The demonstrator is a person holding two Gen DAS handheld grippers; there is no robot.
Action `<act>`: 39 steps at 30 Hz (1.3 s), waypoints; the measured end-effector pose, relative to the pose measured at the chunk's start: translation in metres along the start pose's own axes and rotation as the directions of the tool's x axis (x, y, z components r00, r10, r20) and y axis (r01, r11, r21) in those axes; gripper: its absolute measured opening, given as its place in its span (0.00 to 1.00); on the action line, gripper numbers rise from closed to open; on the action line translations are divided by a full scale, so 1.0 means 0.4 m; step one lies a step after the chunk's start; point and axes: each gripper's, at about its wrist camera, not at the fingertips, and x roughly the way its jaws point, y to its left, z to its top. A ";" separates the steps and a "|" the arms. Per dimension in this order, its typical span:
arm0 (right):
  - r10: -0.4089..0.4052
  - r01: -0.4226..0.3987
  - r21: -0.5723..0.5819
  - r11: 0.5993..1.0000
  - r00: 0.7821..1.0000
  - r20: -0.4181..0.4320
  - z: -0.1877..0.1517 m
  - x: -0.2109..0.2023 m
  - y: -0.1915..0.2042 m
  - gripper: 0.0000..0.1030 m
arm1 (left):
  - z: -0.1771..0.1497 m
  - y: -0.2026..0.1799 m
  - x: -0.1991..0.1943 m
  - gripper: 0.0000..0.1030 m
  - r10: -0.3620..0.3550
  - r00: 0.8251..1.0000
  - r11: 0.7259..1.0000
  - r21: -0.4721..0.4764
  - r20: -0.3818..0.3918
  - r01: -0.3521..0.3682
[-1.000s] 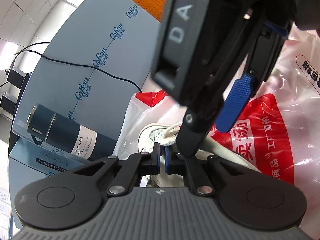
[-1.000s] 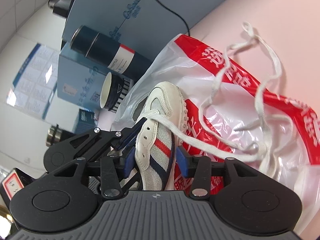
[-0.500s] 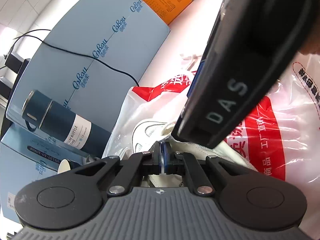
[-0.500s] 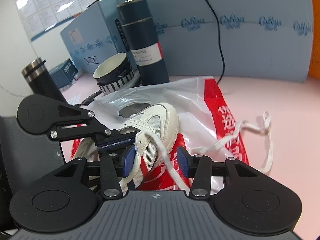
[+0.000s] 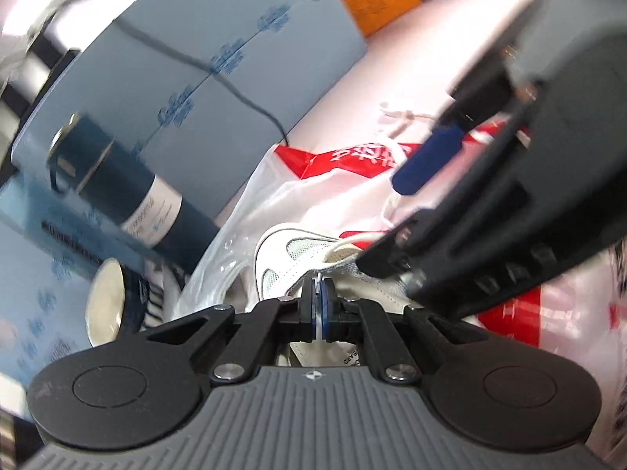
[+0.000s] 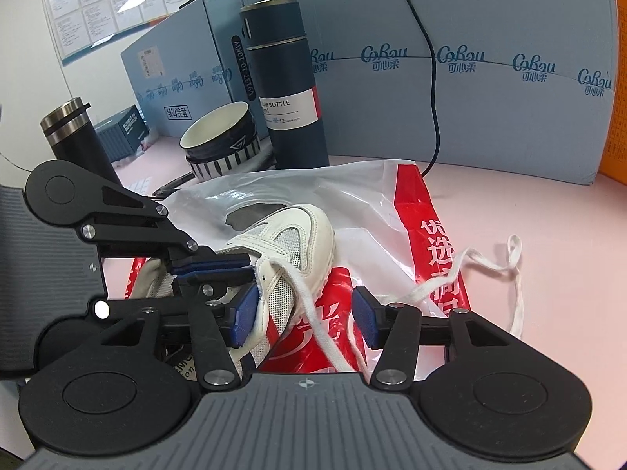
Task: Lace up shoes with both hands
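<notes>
Two grippers are working the white sneaker (image 6: 290, 243) lying on a red-and-white plastic bag (image 6: 415, 211): the left gripper (image 6: 213, 268) is pinching its upper's edge, while the right gripper (image 6: 303, 315) is gaping wide around the white shoelace (image 6: 313, 313).

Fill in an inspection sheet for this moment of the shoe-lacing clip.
Surface: pink table.
Job's things: white shoe on red-and-white bag; lace trails onto table.
Clutter: blue bottle, bowls, black flask.
Grippers: left gripper shut on shoe's edge; right gripper open, lace between its fingers.
Cables: black cable over blue boxes.
Surroundings: wall charts.
</notes>
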 end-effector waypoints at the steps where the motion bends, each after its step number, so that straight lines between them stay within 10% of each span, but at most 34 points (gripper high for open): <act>1: 0.003 -0.003 0.015 1.000 1.000 0.003 0.001 -0.001 -0.004 0.48 | 0.002 0.024 0.006 0.02 -0.025 1.000 0.997 -0.069 -0.011 0.024; 7: 0.020 -0.019 0.077 0.997 1.000 -0.008 0.003 0.005 -0.025 0.50 | 0.003 0.048 0.024 0.02 -0.049 0.997 0.978 -0.205 -0.058 0.036; 10: -0.007 0.007 0.011 1.000 1.000 -0.006 0.000 0.005 -0.009 0.50 | 0.005 -0.002 0.023 0.03 0.064 0.997 0.997 -0.039 -0.049 -0.066; 15: -0.012 0.012 -0.013 1.000 1.000 -0.004 -0.003 0.005 -0.004 0.53 | -0.031 -0.082 0.023 0.01 0.199 0.980 0.949 0.247 0.025 -0.198; 35: 0.048 -0.048 0.053 0.997 0.999 0.007 -0.004 -0.001 -0.007 0.54 | -0.031 -0.093 0.025 0.10 0.163 0.984 0.912 0.371 0.067 -0.176; 37: 0.055 -0.055 0.067 0.996 0.998 0.006 -0.005 -0.001 -0.010 0.55 | -0.030 -0.096 0.030 0.62 0.187 0.978 0.893 0.400 0.088 -0.206; 39: 0.062 -0.063 0.080 0.995 0.998 0.007 -0.006 -0.001 -0.012 0.55 | -0.033 -0.096 0.036 0.73 0.229 0.964 0.862 0.431 0.137 -0.266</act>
